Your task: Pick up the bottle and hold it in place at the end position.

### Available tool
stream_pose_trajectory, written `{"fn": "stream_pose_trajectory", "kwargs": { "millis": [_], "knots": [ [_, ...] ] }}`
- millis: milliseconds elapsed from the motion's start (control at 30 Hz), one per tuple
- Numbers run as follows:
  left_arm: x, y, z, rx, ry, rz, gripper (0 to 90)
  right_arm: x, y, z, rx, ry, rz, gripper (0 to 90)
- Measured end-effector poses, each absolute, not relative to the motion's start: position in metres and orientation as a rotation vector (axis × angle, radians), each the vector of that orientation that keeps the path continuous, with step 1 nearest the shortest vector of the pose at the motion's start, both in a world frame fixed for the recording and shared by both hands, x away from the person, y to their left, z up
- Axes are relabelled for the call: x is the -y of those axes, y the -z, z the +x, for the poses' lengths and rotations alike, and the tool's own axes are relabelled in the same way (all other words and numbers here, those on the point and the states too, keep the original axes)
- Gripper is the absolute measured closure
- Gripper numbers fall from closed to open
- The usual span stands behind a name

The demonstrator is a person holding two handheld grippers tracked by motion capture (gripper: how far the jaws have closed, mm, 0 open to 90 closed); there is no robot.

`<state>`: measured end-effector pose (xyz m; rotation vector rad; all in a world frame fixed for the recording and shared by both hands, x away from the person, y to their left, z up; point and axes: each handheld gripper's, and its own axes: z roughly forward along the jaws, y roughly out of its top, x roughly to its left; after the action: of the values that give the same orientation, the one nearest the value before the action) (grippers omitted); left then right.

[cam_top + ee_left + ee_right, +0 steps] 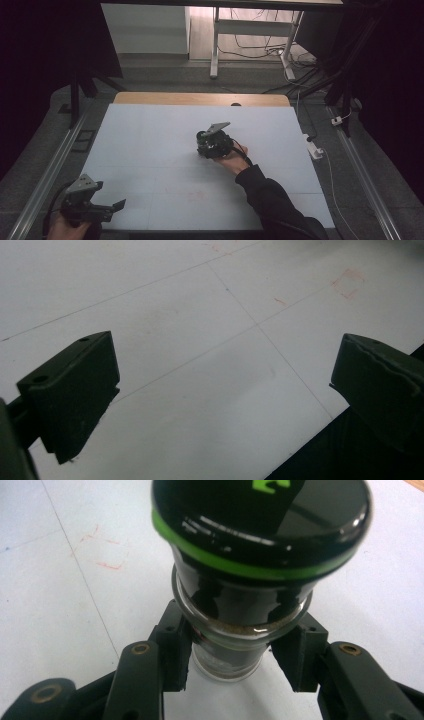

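Observation:
A glass jar (260, 540) with a glossy black cap, a green ring round it and brownish powder inside stands upright between my right gripper's (235, 665) jaws, which are shut on its glass body below the cap. From above, the right gripper (204, 147) and jar (201, 136) are near the middle of the white table top (150, 150), just over its surface. My left gripper (117, 205) hovers at the front left corner, held in a hand. Its jaws stand wide apart with nothing between them, so the left gripper (225, 390) is open above the bare white table top (200, 315).
Faint red pen marks (350, 282) and thin grid lines cross the white top. A wooden strip (200, 98) borders the far edge. Metal rails run along the left (45, 175) and right (365, 170). A white plug (315, 150) and cables lie off the right side.

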<state>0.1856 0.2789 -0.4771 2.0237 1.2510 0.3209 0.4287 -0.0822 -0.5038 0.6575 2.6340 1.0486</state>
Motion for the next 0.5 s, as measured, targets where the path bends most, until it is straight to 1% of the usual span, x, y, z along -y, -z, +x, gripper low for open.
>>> {"fn": "stream_pose_trajectory", "kwargs": {
  "millis": [500],
  "knots": [
    [-0.2790, 0.4771, 0.1858, -1.258, -0.321, 2.023, 0.3, 0.0837, 0.5059, 0.4279, -2.624, -1.068, 0.662, 52.4]
  ]
}}
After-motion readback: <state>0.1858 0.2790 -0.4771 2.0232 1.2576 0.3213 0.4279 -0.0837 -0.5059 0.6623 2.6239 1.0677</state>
